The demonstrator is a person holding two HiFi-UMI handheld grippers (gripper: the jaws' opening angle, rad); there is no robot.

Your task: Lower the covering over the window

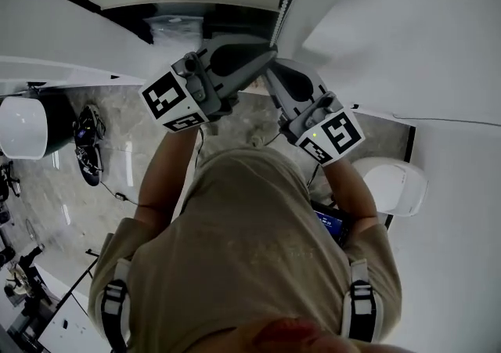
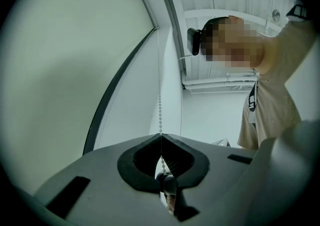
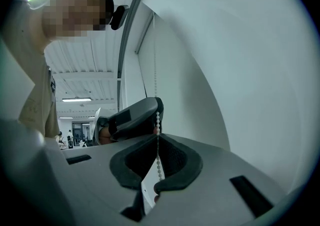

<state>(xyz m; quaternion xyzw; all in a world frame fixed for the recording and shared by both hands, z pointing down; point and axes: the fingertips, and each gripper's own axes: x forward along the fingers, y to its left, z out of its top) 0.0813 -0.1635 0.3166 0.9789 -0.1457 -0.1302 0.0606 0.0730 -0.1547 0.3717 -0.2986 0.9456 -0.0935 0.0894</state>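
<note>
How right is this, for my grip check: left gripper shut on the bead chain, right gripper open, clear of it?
Not quite: the right gripper is also shut on the bead chain, as the right gripper view shows. The left gripper is shut on it, as stated.

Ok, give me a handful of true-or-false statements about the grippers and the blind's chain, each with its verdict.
1. The left gripper is shut on the bead chain. True.
2. The right gripper is open and empty. False: its jaws are closed on the same bead chain.
3. In the right gripper view, the left gripper grips the chain just beyond the right gripper's jaws. True.
4. The bead chain lies coiled on the floor. False: it runs straight up from both grippers' jaws.
</note>
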